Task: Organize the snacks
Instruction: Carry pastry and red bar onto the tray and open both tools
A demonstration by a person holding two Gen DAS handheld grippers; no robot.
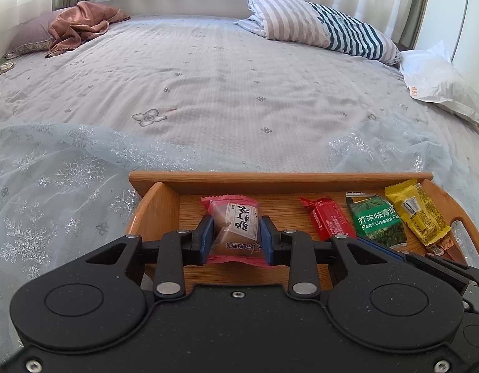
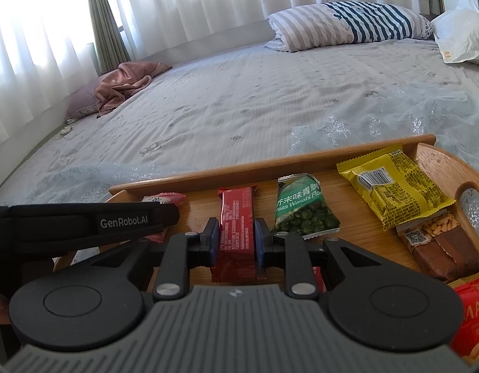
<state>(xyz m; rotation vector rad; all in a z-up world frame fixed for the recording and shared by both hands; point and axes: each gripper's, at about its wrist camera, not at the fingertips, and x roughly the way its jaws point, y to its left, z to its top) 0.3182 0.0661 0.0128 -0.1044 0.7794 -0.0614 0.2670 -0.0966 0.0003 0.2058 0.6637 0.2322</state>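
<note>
The pink-wrapped cake (image 1: 236, 227) lies at the left end of the wooden tray (image 1: 280, 177), at about 12 o'clock from the left gripper (image 1: 236, 237), whose jaws stand against both its sides, apparently pinching it at mid-body. It looks light and soft: a crinkly film pouch around a brown, spongy block, so a hard squeeze would likely dent it. The middle of the block seems the best hold, since the crimped end seals are thin and would slip or tear.

The red bar (image 2: 236, 227) lies just right of it. The right gripper (image 2: 236, 242) has its jaws set to either long edge of this bar, touching or nearly so; I cannot tell how firmly they bite. The bar looks flat, stiffer, and glossy, so probably slippery; a hold across its narrow width suits it.

Toward 2 o'clock from the red bar is the green wasabi pea packet (image 2: 303, 206), puffy and loose-filled, likely to shift in a grip. Further right lie the yellow packet (image 2: 395, 186), overlapping a brown bar (image 2: 438, 248), and a red bag (image 2: 471, 314) at 4 o'clock.

The tray rests on a bed (image 1: 208, 87), with a striped pillow (image 1: 326, 28) at the far side.
</note>
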